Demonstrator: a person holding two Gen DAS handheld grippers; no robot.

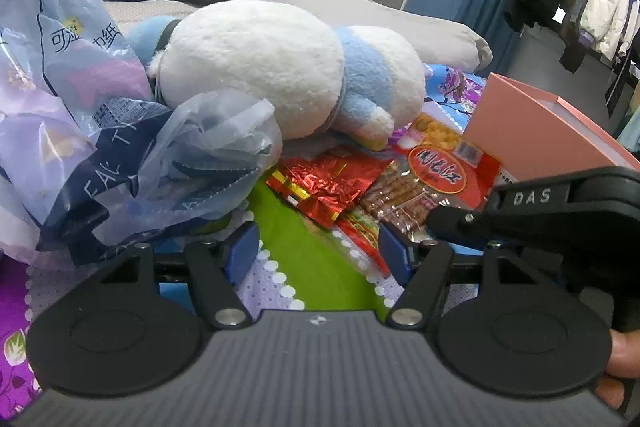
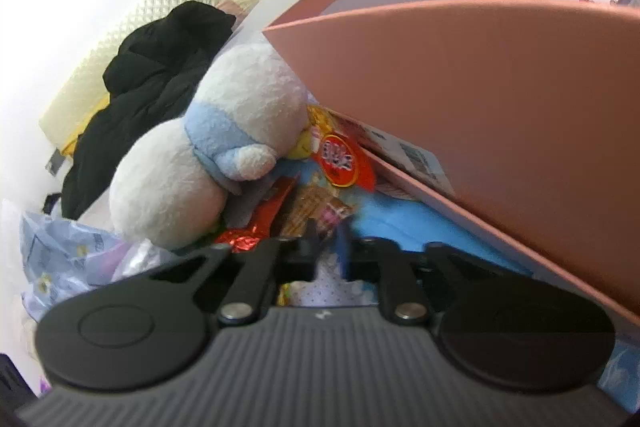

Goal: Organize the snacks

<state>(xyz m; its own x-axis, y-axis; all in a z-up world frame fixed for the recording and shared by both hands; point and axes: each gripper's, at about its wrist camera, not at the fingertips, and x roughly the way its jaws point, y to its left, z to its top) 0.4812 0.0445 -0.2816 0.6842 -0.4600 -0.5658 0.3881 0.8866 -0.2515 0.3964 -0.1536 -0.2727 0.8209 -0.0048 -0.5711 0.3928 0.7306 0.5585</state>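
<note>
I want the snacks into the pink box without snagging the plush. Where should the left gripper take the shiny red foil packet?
Probably by the red foil packet's near corner, the one pointing toward the left gripper. It lies flat on the green cloth, and its far edge sits close under the plush toy. Come in low from the front, one finger sliding under the corner. The pink box stands to the right.

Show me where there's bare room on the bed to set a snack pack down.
The green patch of the floral bedsheet, between the crumpled blue plastic bag and the shiny red foil packet, lies bare, right ahead of the open left claw. It is crowded beyond: snack packs pile against the white-and-blue plush toy and the pink cardboard box.
</note>
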